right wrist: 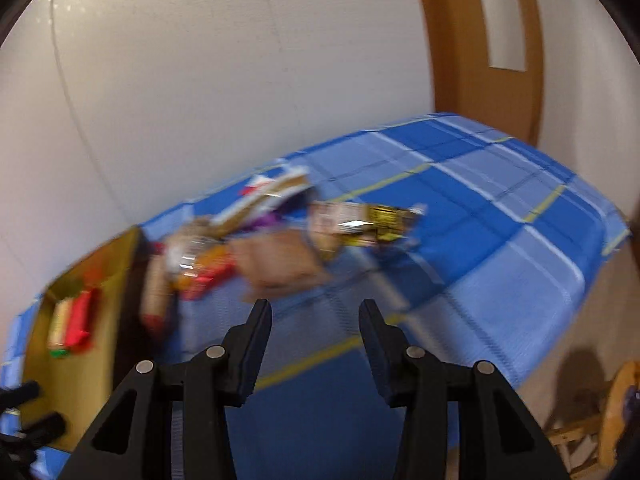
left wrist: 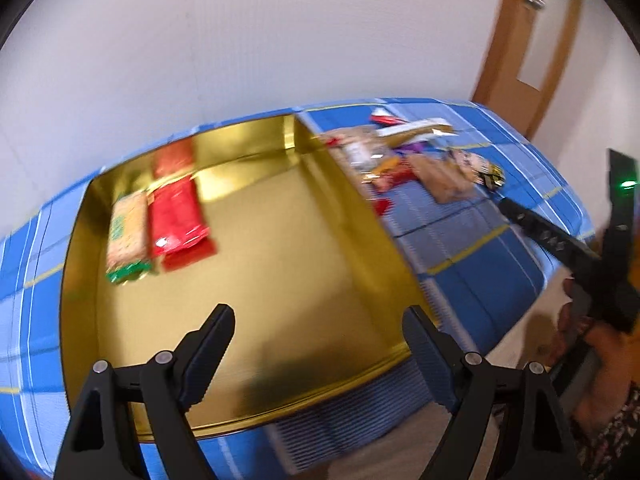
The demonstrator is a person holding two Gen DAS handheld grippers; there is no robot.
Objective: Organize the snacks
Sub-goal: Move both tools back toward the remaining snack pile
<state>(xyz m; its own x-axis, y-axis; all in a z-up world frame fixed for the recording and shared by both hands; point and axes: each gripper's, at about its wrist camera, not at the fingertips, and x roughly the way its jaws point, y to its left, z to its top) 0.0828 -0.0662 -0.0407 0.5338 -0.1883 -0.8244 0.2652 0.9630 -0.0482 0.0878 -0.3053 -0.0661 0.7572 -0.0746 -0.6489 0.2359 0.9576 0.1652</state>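
A gold tin tray (left wrist: 280,264) lies on the blue plaid tablecloth (left wrist: 472,248). In it, at the far left, lie a red snack packet (left wrist: 176,216) and a beige packet with a green end (left wrist: 126,236). A pile of loose snack packets (left wrist: 404,156) lies on the cloth right of the tray. My left gripper (left wrist: 318,324) is open and empty over the tray's near edge. My right gripper (right wrist: 316,320) is open and empty above the cloth, just short of the pile (right wrist: 280,248). The tray (right wrist: 84,336) shows at the left of the right wrist view.
A white wall runs behind the table. A wooden door (right wrist: 484,40) stands at the back right. The table's right edge (right wrist: 592,280) drops to the floor, where a wooden stool (right wrist: 592,424) stands. The right tool and hand (left wrist: 600,264) show at the left view's right edge.
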